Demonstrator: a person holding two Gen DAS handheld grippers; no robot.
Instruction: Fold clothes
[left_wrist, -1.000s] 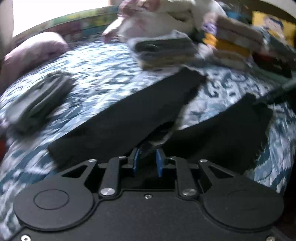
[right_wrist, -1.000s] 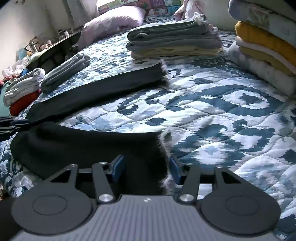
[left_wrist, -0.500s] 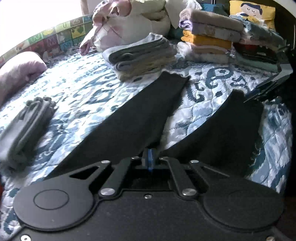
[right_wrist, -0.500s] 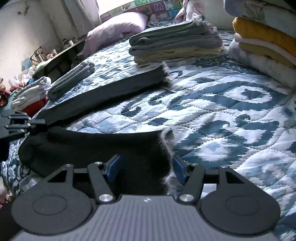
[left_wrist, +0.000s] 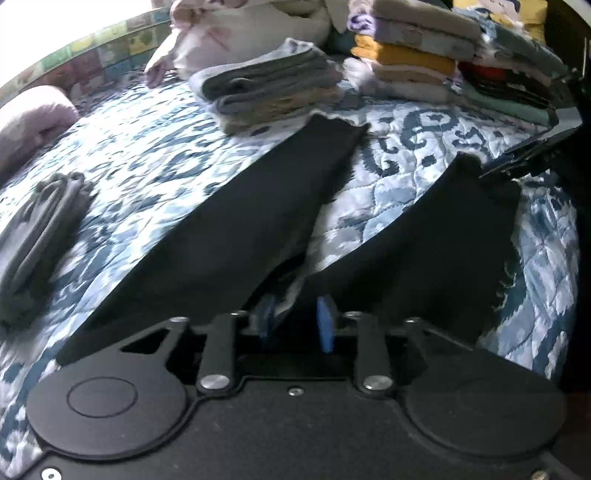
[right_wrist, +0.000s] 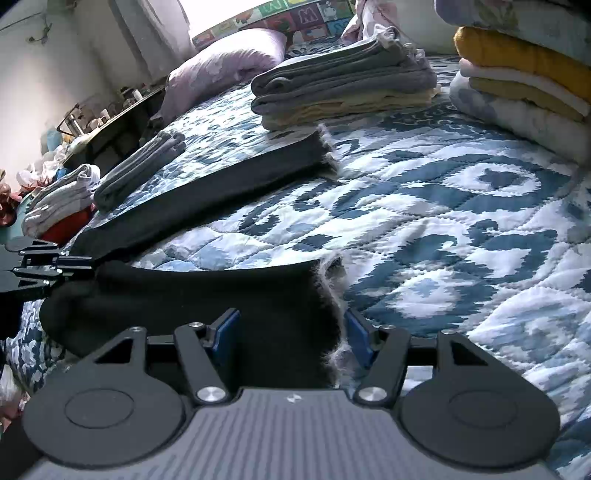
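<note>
Black trousers (left_wrist: 236, 236) lie spread on the blue-and-white quilt (left_wrist: 147, 155), legs apart in a V. My left gripper (left_wrist: 295, 323) is at the crotch end, its blue pads open with a fold of cloth between them. My right gripper (right_wrist: 291, 334) is open around the frayed hem of the near leg (right_wrist: 207, 295). The far leg (right_wrist: 229, 192) lies flat and reaches toward the folded piles. Each gripper shows at the edge of the other's view: the right one (left_wrist: 532, 155), the left one (right_wrist: 40, 266).
A folded grey and cream pile (left_wrist: 269, 88) lies past the far leg. Stacked towels and blankets (left_wrist: 417, 62) stand at the back right. A rolled grey garment (left_wrist: 40, 229) lies on the left. A pink pillow (right_wrist: 229, 62) lies at the bed's head.
My left gripper was shut on the crotch half a second ago and has opened. The right gripper has stayed open around the hem.
</note>
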